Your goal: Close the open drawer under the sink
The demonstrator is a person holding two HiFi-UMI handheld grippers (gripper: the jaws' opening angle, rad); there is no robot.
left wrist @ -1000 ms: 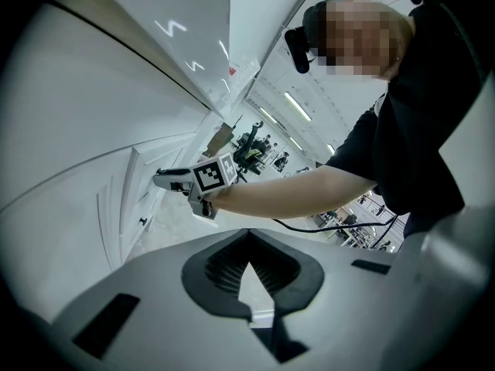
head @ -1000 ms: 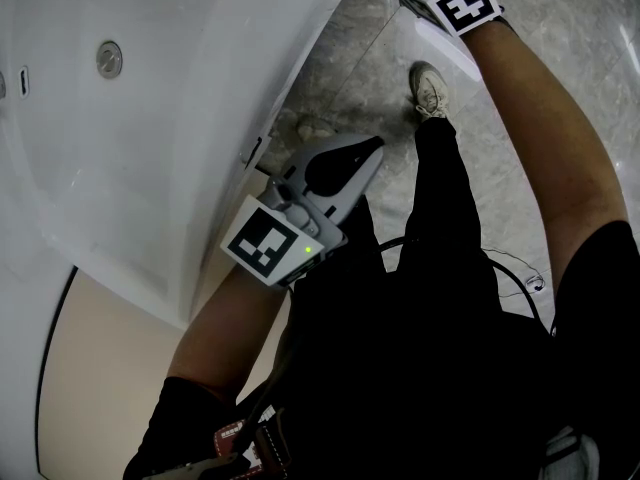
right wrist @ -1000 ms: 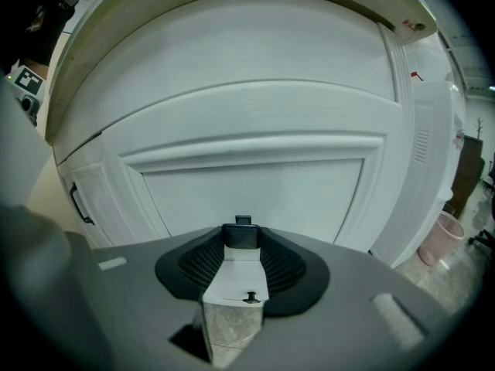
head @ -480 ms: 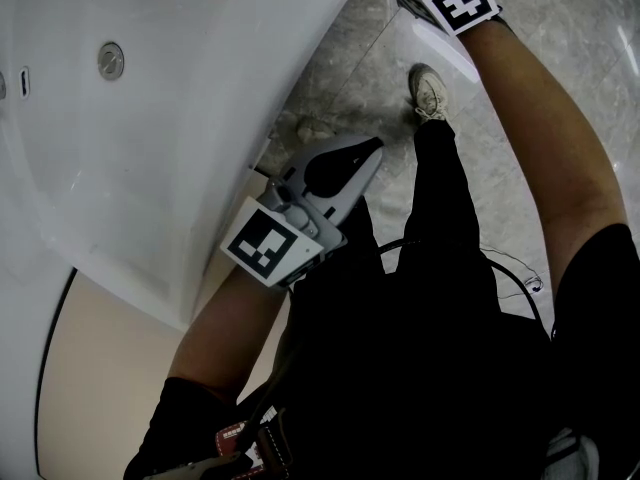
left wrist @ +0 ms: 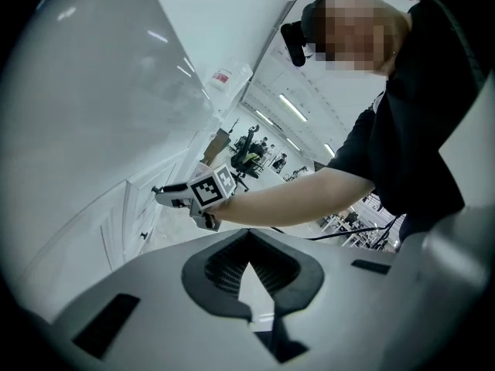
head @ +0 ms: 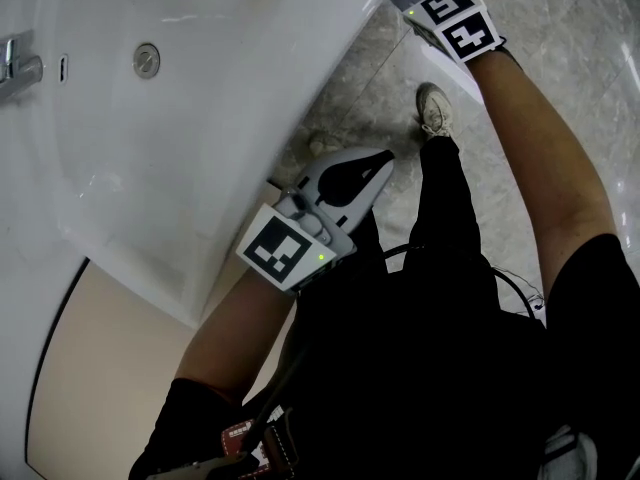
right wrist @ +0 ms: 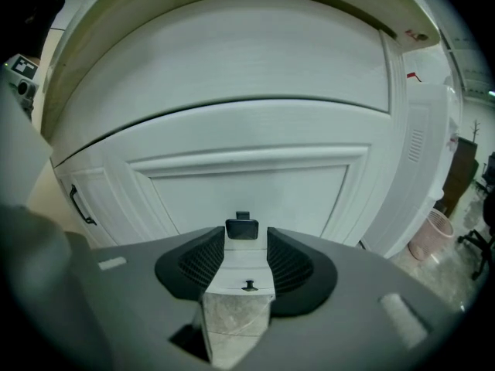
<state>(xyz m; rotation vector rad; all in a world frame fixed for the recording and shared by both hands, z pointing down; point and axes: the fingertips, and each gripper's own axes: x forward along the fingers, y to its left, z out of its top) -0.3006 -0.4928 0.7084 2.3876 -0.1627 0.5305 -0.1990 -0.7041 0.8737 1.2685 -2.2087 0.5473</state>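
Task item: the drawer front (right wrist: 247, 180) is facing the right tongs (right wrist: 246, 236) squarely, straight ahead of the tips and beneath the white sink (head: 250, 118). No view is showing how far it is standing out.
Take-hold point: the black knob (right wrist: 242, 229) is sitting between the tips of the right tongs.
State, right tongs: the jaws are standing wide and have just been opening a little. The knob is lying between them, and the pads are not appearing to press on it.
State, left tongs (left wrist: 249, 234): the jaws are resting tip to tip with nothing between them. The unit is hanging beside the sink's outer wall, with the right tongs showing ahead of it.
Below the right tongs: a smaller knob (right wrist: 248, 286) is showing on a lower front, then the marble floor (right wrist: 232, 323).
Handling (judgement): the front is looking like a stiff painted panel, likely running on slides. It is probably calling for a steady, moderate push rather than a grip.
Contact (judgement): pressing at or right around the knob, centred on the panel, is likely keeping the drawer from skewing. The knob is looking small and smooth, so pads may be slipping off it.
Risk (judgement): a hard shove is risking a slam.
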